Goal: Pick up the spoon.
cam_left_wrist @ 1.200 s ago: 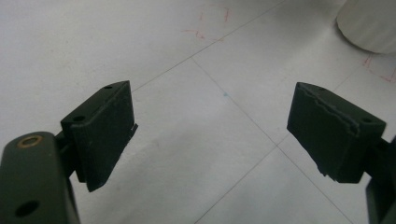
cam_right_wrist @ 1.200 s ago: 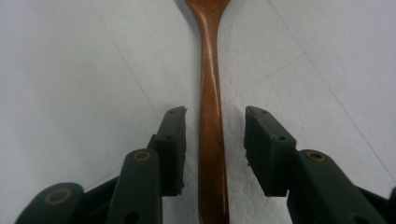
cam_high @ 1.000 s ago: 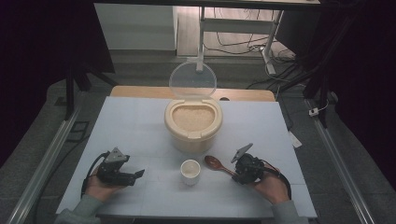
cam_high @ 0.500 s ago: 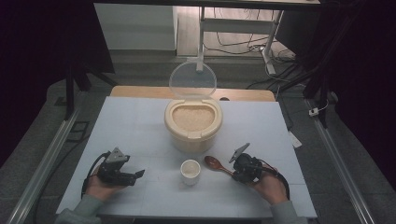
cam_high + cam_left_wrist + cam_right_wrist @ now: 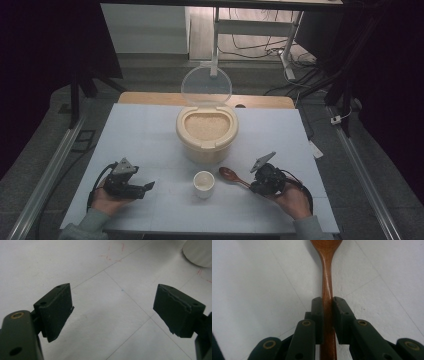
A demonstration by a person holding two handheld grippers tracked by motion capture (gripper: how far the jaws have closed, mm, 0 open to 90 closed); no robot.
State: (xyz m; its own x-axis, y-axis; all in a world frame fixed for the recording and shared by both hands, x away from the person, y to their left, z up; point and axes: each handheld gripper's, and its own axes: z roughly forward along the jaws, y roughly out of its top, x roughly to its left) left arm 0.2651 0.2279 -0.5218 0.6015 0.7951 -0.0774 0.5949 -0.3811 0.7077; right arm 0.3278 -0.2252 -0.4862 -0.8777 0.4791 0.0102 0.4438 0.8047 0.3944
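A brown wooden spoon (image 5: pixel 230 174) lies on the white table, right of a small white cup (image 5: pixel 204 183). My right gripper (image 5: pixel 252 183) is shut on the spoon's handle. In the right gripper view its jaws (image 5: pixel 327 303) have just been closing, and both pads now press on the handle of the spoon (image 5: pixel 327 282), whose bowl points away. My left gripper (image 5: pixel 146 188) rests low at the table's near left, open. In the left gripper view nothing lies between its wide jaws (image 5: pixel 112 306), and the cup (image 5: pixel 200 253) shows at the top right.
A beige tub of rice (image 5: pixel 206 134) stands behind the cup, its clear round lid (image 5: pixel 206 86) raised upright at the back. A wooden board (image 5: pixel 150 98) lies along the table's far edge. Metal rails run down both sides.
The right gripper has settled slightly at the spoon's handle. The left hand and its gripper have kept still, as have the cup and the tub.
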